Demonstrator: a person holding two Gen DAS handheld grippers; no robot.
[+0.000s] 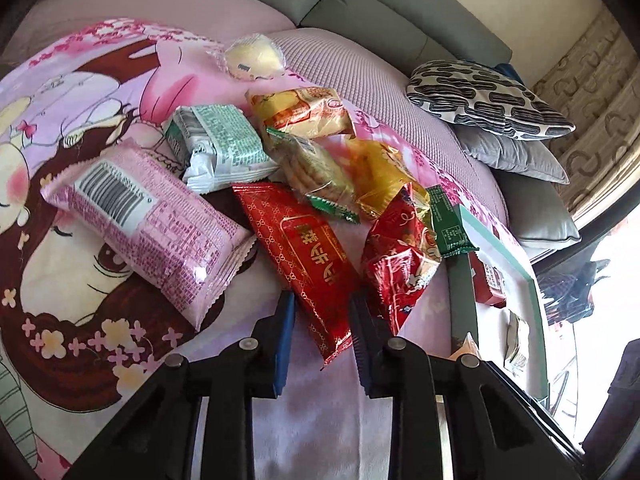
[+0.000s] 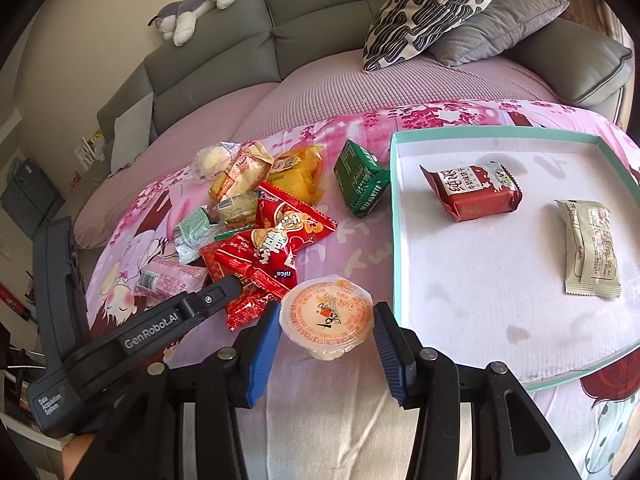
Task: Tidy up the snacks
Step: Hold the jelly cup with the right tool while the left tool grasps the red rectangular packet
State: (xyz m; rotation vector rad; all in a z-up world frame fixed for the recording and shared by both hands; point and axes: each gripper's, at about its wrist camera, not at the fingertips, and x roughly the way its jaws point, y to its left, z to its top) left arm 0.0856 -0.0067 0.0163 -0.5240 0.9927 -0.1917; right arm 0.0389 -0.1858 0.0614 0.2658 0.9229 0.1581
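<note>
My left gripper (image 1: pixel 322 304) has a long red packet with gold print (image 1: pixel 304 256) between its blue pads, which touch both of its edges. The packet belongs to a pile on the pink cartoon cloth, along with a pink packet (image 1: pixel 148 232), a white-green packet (image 1: pixel 216 148), a biscuit pack (image 1: pixel 316 172) and a shiny red bag (image 1: pixel 400 260). My right gripper (image 2: pixel 326 312) is shut on a jelly cup (image 2: pixel 326 314) with an orange lid, just left of the teal-rimmed white tray (image 2: pixel 394 220). In the tray lie a red-brown packet (image 2: pixel 472 192) and a beige packet (image 2: pixel 592 248).
A green packet (image 2: pixel 360 180) lies beside the tray's left rim. The grey sofa back (image 2: pixel 320 20) carries a patterned cushion (image 2: pixel 432 8), a grey cushion (image 2: pixel 500 24) and a plush toy (image 2: pixel 196 4). The left gripper's body (image 2: pixel 152 336) reaches in from the lower left.
</note>
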